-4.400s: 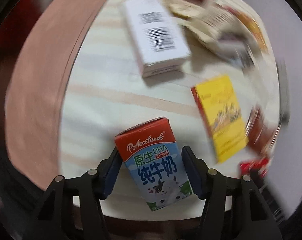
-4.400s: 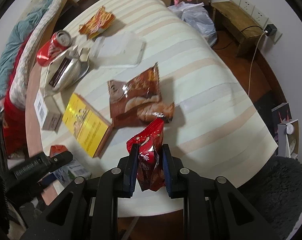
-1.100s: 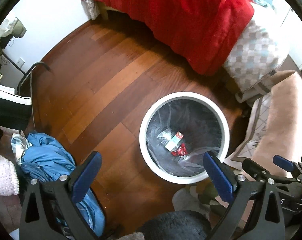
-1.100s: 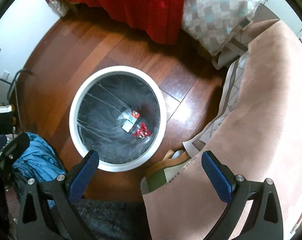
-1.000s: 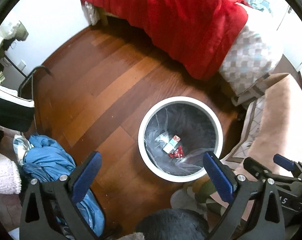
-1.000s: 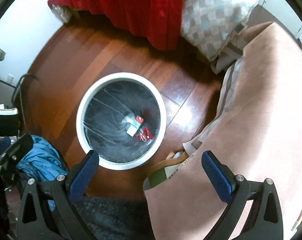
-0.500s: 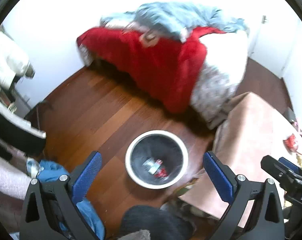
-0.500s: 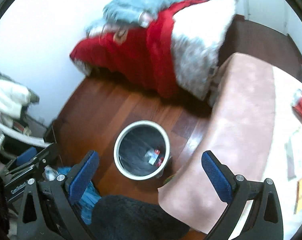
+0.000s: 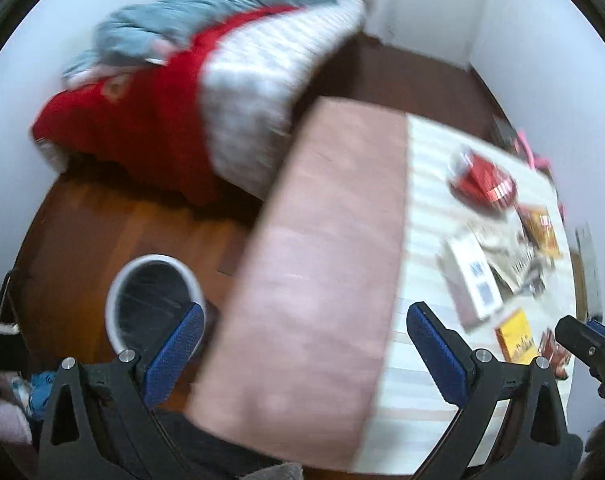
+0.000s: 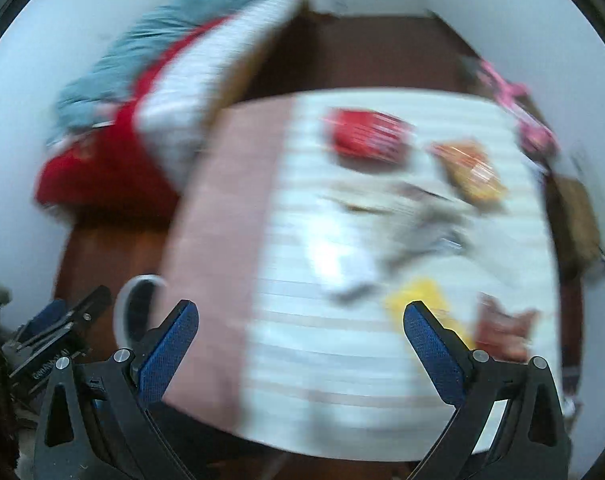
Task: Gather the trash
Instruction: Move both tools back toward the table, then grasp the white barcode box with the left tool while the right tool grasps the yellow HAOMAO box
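Left wrist: both claws point(image 9: 302, 350) point(image 10: 300, 344) released; blurred wrappers, boxes point(image 9: 472, 276) litter striped table point(image 9: 418, 220).

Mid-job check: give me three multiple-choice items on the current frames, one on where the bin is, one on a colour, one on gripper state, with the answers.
1. Where is the trash bin?
A. On the table
B. On the wooden floor beside the table
C. On the bed

2. What colour is the flat box near the table's front edge?
A. Yellow
B. Green
C. Black

3. What state are the left gripper and right gripper in?
A. Both open and empty
B. Both shut on wrappers
C. Only the left holds a carton

Answers: 1 B, its white rim sits on floorboards left of the tablecloth. 2 A, its top is yellow. 3 A, wide gaps, nothing between the pads.
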`<state>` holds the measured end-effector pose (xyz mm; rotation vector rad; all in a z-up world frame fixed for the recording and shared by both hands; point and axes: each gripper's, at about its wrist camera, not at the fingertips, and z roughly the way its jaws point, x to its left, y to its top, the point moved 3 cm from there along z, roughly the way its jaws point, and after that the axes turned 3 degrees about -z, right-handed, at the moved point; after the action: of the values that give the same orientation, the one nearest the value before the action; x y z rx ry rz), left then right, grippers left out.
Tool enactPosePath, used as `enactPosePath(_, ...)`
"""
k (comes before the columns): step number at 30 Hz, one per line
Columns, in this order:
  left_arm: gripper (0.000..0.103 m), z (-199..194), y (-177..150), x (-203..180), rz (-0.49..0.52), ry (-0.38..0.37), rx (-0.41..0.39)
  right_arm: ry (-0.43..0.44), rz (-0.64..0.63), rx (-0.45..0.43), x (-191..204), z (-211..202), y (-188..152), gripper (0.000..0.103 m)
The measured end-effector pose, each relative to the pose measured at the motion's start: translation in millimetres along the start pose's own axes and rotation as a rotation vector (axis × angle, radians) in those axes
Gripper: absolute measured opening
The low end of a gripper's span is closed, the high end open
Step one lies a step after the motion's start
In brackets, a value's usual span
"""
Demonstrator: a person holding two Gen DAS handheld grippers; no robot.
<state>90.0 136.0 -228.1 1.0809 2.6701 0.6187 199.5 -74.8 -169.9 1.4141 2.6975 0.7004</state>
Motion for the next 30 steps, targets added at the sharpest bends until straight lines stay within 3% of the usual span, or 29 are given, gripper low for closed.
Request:
enactPosePath(5, 0.103, 47.7, -16.7, -58.8, 0.071, 0.034, 0.097, -0.08, 0.025, 0.179, -93.2, 57.0, -10.3, 0.103)
enactPosePath(10, 0.103, 74.4, -31.4, -74.9, 0.113, 0.088, 0.154, -0.09, -0.075, 0.3, -109.4, 108.4, -19.7, 0.092)
enactPosePath(14, 0.103, 79.5, -30.6, -77.3, 0.095, 0.082, 0.176, -0.091, -0.154, 0.331, -106.1, 122.1, -28.7, 0.086)
enactPosePath(15, 0.103, 79.6, -28.1, -79.4, 0.086, 0.073, 0.18, -0.101, -0.171, 0.324, -105.1, 121.7, -29.2, 0.079)
enactPosePath(16, 0.103, 80.8, -25.5, -81.9, 0.078, 0.057, 0.187, -0.13, -0.195, 0.311, -105.5, 119.7, -28.1, 0.063)
enactPosePath(22, 0.103, 100.9, 1.2, -117.6, -0.01, -0.137, 0.294, -0.148, -0.005, 0.243, -150.0, 107.5, -5.5, 0.063)
enactPosePath(25, 0.102, 115.6, 14.3, -136.5, -0.025, -0.196, 0.332, -0.123, 0.076, 0.258, -167.9, 108.9, 0.3, 0.063)
enactPosePath(26, 0.101, 121.1, 18.7, -142.9, -0.021, -0.201, 0.336, -0.122, 0.088, 0.263, -171.5, 109.2, 0.8, 0.063)
enactPosePath(28, 0.086, 130.4, 24.3, -151.5, -0.008, -0.196, 0.342, -0.128, 0.115, 0.269, -179.5, 109.1, 0.5, 0.063)
enactPosePath(29, 0.064, 134.2, 26.3, -152.3, -0.002, -0.186, 0.343, -0.126, 0.131, 0.276, -184.1, 109.4, -0.8, 0.063)
enactPosePath(30, 0.055, 134.9, 27.7, -153.1, 0.006, -0.176, 0.335, -0.124, 0.141, 0.282, -182.5, 112.0, 0.5, 0.063)
